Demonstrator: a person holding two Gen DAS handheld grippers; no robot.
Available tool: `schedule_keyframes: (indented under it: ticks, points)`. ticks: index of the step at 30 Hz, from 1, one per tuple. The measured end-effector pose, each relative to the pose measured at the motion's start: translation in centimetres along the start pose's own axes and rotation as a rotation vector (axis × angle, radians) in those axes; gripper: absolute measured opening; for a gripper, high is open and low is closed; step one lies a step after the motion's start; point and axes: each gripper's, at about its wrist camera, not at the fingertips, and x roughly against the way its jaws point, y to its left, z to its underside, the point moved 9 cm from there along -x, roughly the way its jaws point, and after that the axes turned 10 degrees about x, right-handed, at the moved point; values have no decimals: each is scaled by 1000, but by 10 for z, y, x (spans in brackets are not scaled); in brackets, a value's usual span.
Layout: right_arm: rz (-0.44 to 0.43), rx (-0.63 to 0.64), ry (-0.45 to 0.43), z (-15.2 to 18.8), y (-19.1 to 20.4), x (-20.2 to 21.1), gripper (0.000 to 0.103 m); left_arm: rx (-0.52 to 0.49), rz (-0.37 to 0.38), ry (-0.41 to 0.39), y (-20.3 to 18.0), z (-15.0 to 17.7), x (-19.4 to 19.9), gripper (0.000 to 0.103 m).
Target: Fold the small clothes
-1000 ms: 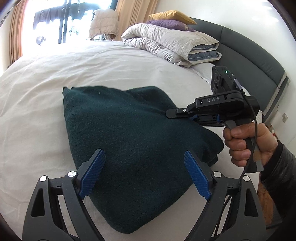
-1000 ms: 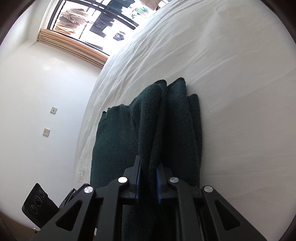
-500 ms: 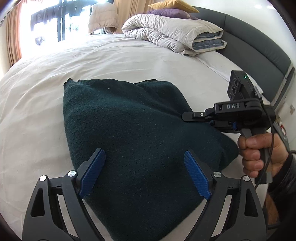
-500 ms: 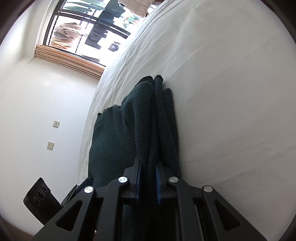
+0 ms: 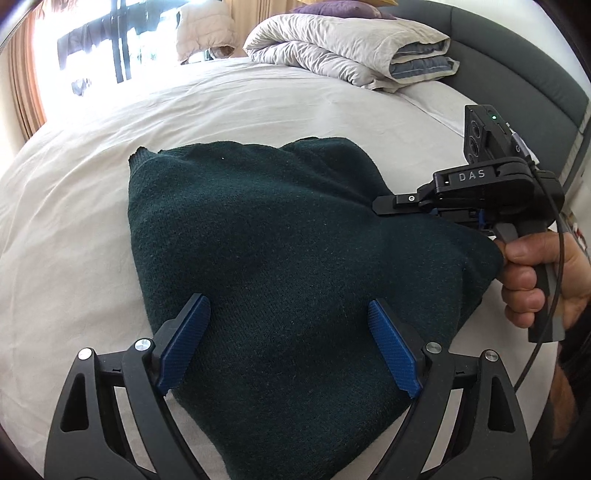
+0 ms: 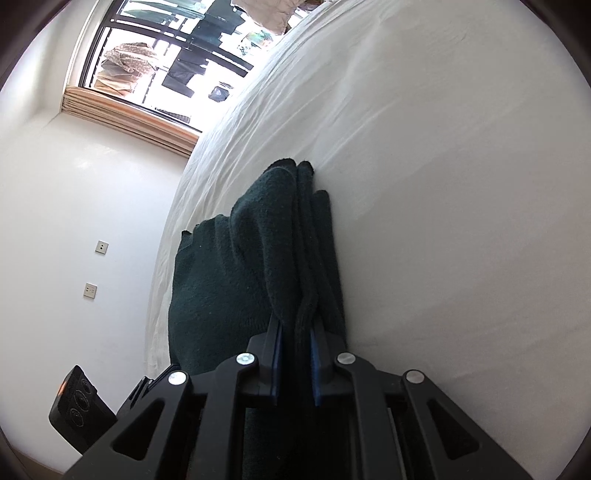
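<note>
A dark green knitted garment lies folded on the white bed sheet. My left gripper hovers open just above its near part, blue pads wide apart with only cloth below them. In the left wrist view the right gripper comes in from the right, held by a hand, and pinches the garment's right edge. The right wrist view shows that gripper shut on a bunched fold of the green garment, which runs away from the jaws across the sheet.
A folded grey-white duvet and purple pillow sit at the head of the bed, against a dark padded headboard. A bright window with curtains lies beyond the bed. A white wall with switches is on the left in the right wrist view.
My left gripper has come forward and lower over the garment, which now fills more of its view. The right gripper keeps its grip on the fold and has barely moved.
</note>
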Motion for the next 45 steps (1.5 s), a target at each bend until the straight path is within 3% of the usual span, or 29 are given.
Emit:
schedule_keyframes:
  ticks: [5,9,11,17,20,21,22,25,27,29,30,31,32,35,37,40,43,45]
  points:
    - [-44,-6,-15,6,-1,9,14,7,-9,10,-1,2,0,87]
    - [45,-4,-130,2,5,55,18,19,-8,12,0,3,0,87]
    - [-10,33,-145,8,24,70,18,21,-7,9,-1,3,1,87]
    - [-69,118,-57,49,57,58,18,30,-16,7,-2,2,0,87]
    - [-25,125,-13,63,52,44,17,26,-18,12,-2,1,-1,87]
    - [56,147,16,76,32,35,4,24,-18,12,-3,1,-1,87]
    - [61,163,8,79,25,35,0,20,-17,12,-3,2,-1,87]
    - [34,156,-28,83,17,49,0,10,-3,-2,-2,4,8,87]
    - [50,166,-59,81,13,66,0,46,18,-52,4,4,27,87]
    - [43,144,-103,75,9,83,6,114,33,-147,20,-3,55,87]
    - [55,125,-126,70,5,89,25,147,47,-185,30,-7,65,87]
    - [64,109,-148,65,2,94,56,187,45,-208,42,-11,70,87]
    - [46,96,-160,59,2,95,62,220,42,-211,52,-14,70,87]
    - [-18,89,-153,43,10,84,63,343,62,-157,85,-18,56,87]
    - [-50,78,-100,35,13,65,63,419,102,-119,100,-16,46,87]
    - [-20,38,-12,29,1,35,63,510,176,-18,109,-10,22,87]
    - [-75,-10,2,21,0,18,55,512,248,83,96,-6,-2,87]
    - [-69,-13,15,18,-1,10,51,487,241,90,88,-8,-12,87]
